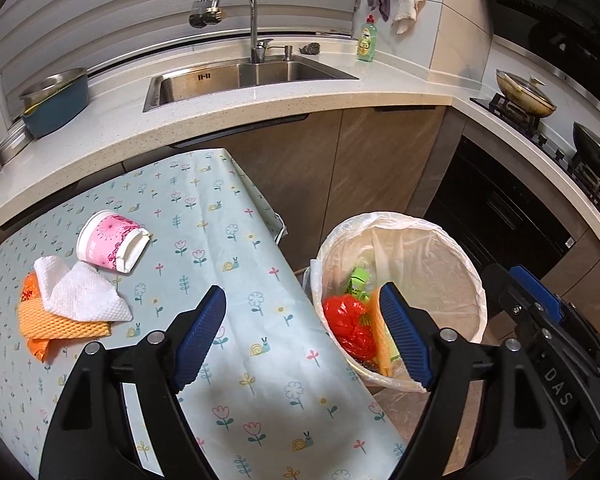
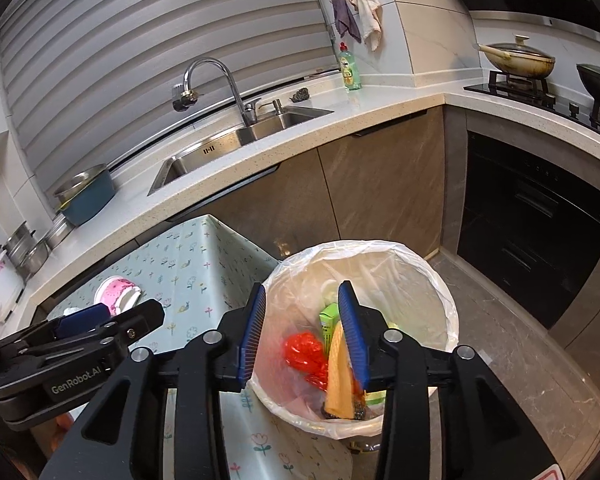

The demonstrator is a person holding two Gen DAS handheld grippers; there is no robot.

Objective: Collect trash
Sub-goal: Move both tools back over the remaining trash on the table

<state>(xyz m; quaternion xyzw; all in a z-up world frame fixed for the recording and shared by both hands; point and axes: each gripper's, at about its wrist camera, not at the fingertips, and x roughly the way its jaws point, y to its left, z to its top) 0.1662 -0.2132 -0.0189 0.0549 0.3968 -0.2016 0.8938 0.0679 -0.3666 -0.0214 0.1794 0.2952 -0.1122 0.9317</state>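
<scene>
**Drop made over the bin, three pieces left on the tabletop**

Nearest the lens, the right tongs (image 2: 302, 332) hang spread above the lined trash bin (image 2: 440, 280), pointing down into it at a slant. A yellow-orange sponge piece (image 2: 338, 376) stands on edge in the bin right below the right-hand pad; whether it touches that pad cannot be told, but the pads do not pinch it. Around it lie a red plastic bag (image 2: 304, 350) and a green carton (image 2: 329, 318).

The left tongs (image 1: 304, 338) are spread wide and empty, straddling the edge where the flowered tabletop (image 1: 228, 200) meets the bin, tipped steeply downward.

The remaining trash sits at the left of the cloth: a pink paper cup (image 1: 110, 246) lying on its side, a crumpled white paper towel (image 1: 82, 290) just beside it, and under the towel an orange foam net (image 1: 60, 324) with an orange wrapper.

To finish this step well, I judge the right tongs should lift straight off so the liner is not snagged. The left is better placed for the next pick. The towel is the easy one: come down over its raised fold and pinch there. The cup would probably roll, so grip across its rim or wall rather than pushing from the side.
</scene>
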